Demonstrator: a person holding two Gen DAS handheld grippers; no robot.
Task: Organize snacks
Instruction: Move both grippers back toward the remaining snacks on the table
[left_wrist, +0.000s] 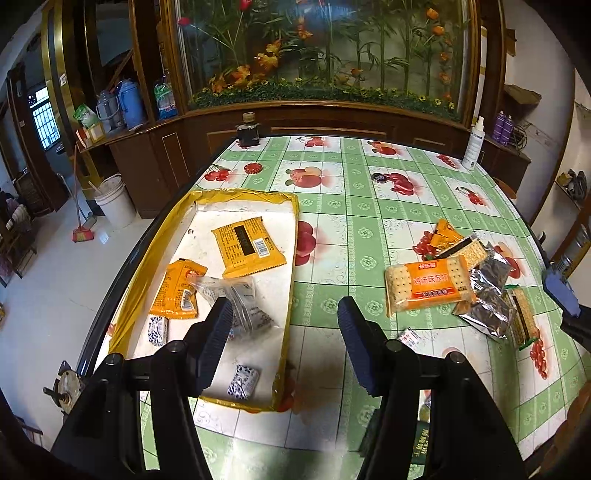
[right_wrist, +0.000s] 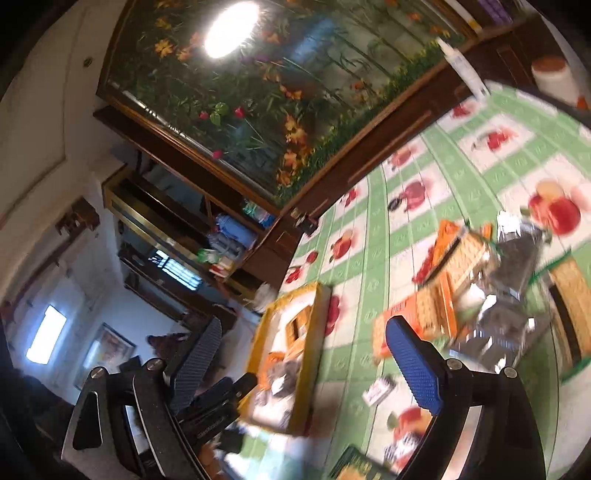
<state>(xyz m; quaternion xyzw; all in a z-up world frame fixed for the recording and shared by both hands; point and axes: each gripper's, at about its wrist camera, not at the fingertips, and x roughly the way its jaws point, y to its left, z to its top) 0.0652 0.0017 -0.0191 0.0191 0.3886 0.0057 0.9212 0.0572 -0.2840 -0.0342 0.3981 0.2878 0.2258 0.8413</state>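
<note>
On the tabletop (left_wrist: 369, 221), your left tool (left_wrist: 284, 314) hangs with its fingers apart and nothing between them, straddling the right wall of the yellow tray (left_wrist: 291, 258). Inside that tray lie an orange pack (left_wrist: 248, 246), an orange sachet (left_wrist: 177, 290), a clear bag (left_wrist: 240, 302) just under your left finger, and two small blue-and-white sweets (left_wrist: 242, 382). Off to the right of the tool, well apart from the tray, sits the snack pile: a cracker pack (left_wrist: 424, 286), foil packs (left_wrist: 487, 295) and more crackers. Your right tool (right_wrist: 306, 354) is spread wide and empty, its view blurred; the tray (right_wrist: 314, 332) lies between its fingers and the pile just past the blue finger (right_wrist: 413, 369)
</note>
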